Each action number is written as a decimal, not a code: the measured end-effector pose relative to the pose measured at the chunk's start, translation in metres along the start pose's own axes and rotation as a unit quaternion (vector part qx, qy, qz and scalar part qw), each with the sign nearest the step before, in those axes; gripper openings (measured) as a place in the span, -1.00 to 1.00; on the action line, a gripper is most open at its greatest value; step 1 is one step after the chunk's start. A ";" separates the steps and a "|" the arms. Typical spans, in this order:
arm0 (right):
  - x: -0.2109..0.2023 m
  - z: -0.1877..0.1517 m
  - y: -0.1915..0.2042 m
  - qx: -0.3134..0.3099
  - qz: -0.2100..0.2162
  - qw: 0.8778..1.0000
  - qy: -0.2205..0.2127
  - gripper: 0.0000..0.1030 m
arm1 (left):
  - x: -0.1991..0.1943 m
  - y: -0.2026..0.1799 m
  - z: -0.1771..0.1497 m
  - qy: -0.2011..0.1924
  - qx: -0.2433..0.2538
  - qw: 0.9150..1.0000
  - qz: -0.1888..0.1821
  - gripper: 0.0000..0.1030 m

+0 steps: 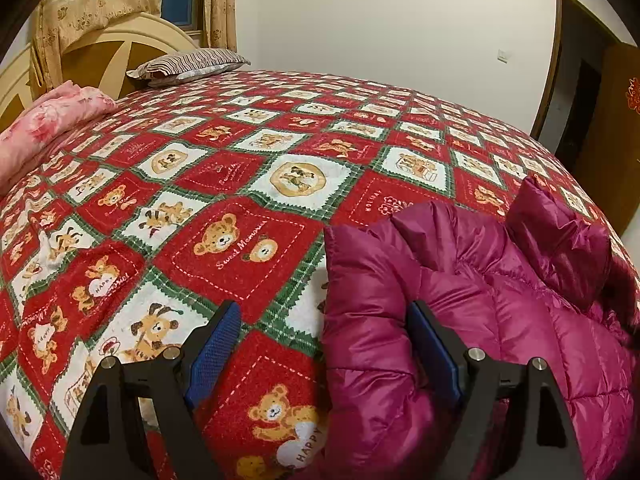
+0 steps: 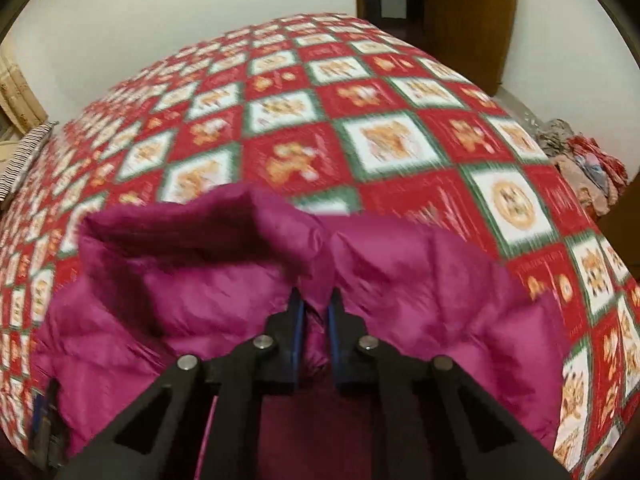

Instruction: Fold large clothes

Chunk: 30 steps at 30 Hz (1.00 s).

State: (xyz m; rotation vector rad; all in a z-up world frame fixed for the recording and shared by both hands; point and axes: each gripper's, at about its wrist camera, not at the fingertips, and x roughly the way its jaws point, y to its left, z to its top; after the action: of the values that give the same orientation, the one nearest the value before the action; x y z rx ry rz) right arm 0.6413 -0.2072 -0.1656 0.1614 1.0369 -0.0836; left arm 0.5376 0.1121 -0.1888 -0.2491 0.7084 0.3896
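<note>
A magenta puffer jacket (image 1: 480,300) lies bunched on the bed's red teddy-bear bedspread (image 1: 240,184). My left gripper (image 1: 324,320) is open, its jaws wide apart; the jacket's left edge lies between them, and the right finger (image 1: 432,352) rests against the fabric. In the right wrist view, my right gripper (image 2: 316,300) is shut on a fold of the jacket (image 2: 400,280) near its upper edge. The jacket's raised collar (image 2: 192,232) bulges to the left. The right view is motion-blurred.
A pink quilt (image 1: 48,120) and a striped pillow (image 1: 188,64) lie by the wooden headboard (image 1: 100,52). A brown door (image 2: 464,16) stands beyond the bed's far side. A pile of clothes (image 2: 580,168) sits off the bed's right edge.
</note>
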 end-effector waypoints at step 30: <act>0.002 -0.032 -0.026 0.021 0.066 0.991 -0.116 -0.91 | 0.031 -0.148 0.056 0.094 0.112 0.989 -0.004 -0.74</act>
State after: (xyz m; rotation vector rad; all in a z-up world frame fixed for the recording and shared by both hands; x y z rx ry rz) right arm 0.6111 -0.2273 -0.1863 0.2521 0.7903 -0.0034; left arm 0.6549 0.0064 -0.1547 -0.0759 0.9300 0.2765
